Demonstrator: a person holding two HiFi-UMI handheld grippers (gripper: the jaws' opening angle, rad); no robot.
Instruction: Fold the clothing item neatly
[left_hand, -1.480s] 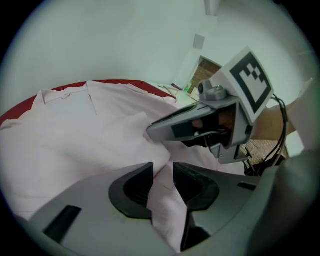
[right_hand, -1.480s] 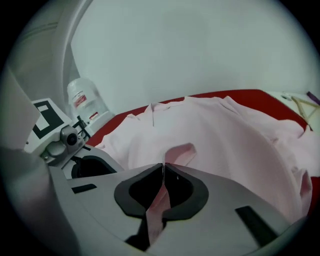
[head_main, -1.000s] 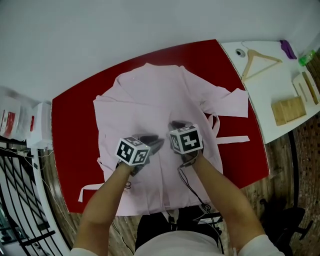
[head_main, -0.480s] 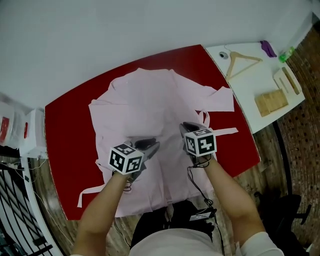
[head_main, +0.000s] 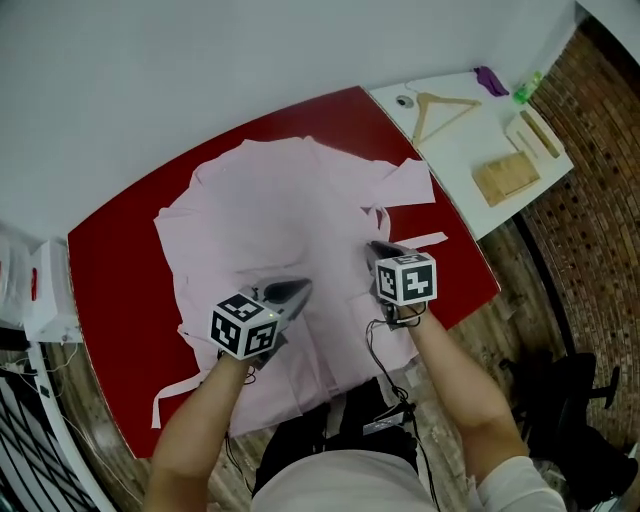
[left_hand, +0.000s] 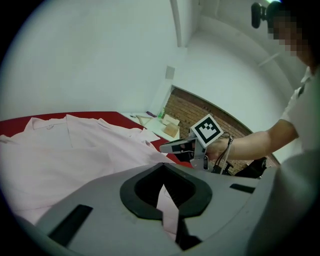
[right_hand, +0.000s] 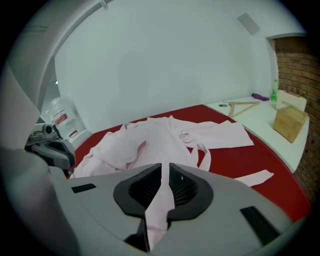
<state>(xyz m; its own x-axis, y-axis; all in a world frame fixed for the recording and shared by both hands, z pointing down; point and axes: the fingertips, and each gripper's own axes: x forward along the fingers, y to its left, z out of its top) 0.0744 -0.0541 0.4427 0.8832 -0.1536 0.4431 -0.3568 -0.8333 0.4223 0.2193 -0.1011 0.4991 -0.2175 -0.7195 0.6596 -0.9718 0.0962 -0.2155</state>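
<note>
**Pink garment pinched in both grippers at the near side of the desk**

Nearest the desk's (head_main: 110, 250) front edge, the left gripper (head_main: 297, 289) is seen with its fingers (left_hand: 131, 196) just closed together on a thin fold of the pink garment (head_main: 270, 205). Beside it, the right gripper (head_main: 376, 248) is clamped in the same way, a strip of cloth being nipped between its fingers (right_hand: 189, 186). The garment is spread across the middle of the desk, with its collar toward the far edge and one sleeve and a tie thrown out toward the desk's right side. The fold is judged best made if both pinches are raised together, kept level and lightly taut, then carried evenly so no crease is dragged in. A hanger (head_main: 440, 108) is seen beyond the desk's far right corner.
</note>
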